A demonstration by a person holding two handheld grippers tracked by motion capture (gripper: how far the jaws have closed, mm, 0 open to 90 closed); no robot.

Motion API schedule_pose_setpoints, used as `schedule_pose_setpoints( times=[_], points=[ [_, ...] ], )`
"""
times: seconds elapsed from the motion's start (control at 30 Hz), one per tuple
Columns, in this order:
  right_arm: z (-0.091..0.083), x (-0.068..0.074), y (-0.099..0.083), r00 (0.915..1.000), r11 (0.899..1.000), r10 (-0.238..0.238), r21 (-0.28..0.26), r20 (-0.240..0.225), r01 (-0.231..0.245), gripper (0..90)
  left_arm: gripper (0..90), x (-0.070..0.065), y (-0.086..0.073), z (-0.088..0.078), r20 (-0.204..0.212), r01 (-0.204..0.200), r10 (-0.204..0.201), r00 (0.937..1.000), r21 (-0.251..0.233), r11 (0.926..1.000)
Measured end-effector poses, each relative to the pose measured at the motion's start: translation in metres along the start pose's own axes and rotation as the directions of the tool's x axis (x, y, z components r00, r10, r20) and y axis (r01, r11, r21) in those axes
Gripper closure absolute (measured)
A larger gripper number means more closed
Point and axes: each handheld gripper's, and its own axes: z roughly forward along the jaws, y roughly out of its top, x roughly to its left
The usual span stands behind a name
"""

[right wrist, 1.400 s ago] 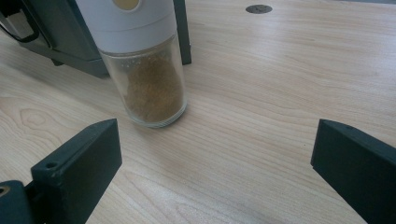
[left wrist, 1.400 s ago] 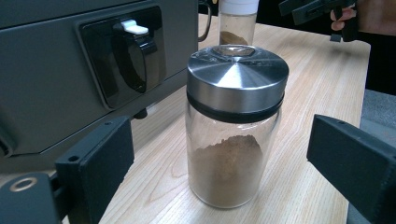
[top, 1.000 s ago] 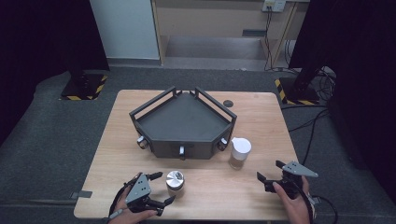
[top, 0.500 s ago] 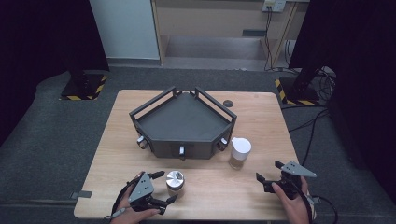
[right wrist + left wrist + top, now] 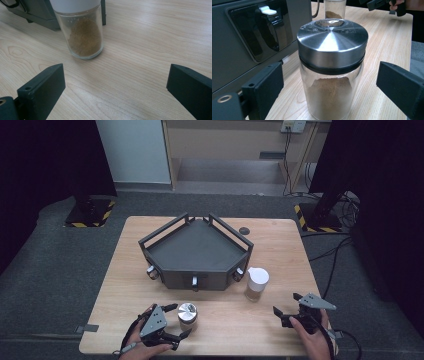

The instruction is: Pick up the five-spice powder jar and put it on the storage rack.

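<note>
Your left gripper (image 5: 181, 321) sits at the near left edge of the wooden table (image 5: 280, 245), jaws spread wide on either side of the steel-lid jar (image 5: 187, 316), not touching the glass. The left gripper view shows the steel-lid jar (image 5: 332, 67) close up: clear glass, brushed round metal lid with a black ring under it, brown powder filling roughly the lower half. It stands upright just in front of the dark grey rack (image 5: 196, 251).

Your right gripper (image 5: 286, 306) is at the near right, jaws also spread, nothing between them. Ahead of it stands the white-lid jar (image 5: 257, 283), upright, next to the rack's right front corner. In the right gripper view the white-lid jar (image 5: 83, 32) is clear glass with brown powder banked up one side.

Counts: two jars, two grippers, one rack, one small dark round thing (image 5: 244, 230) on the table behind the rack, too small to identify.
</note>
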Motion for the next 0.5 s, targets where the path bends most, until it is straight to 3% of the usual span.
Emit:
schedule_pose_setpoints(
  times=[0.5],
  points=[
    [0.0017, 0.0073, 0.006, 0.9977, 0.997, -0.064, 0.044, 0.024, 0.063, 3.0, 6.4, 0.0002, -0.0002, 0.0026, 0.001, 0.002, -0.002, 1.0, 0.005, 1.0]
  ],
)
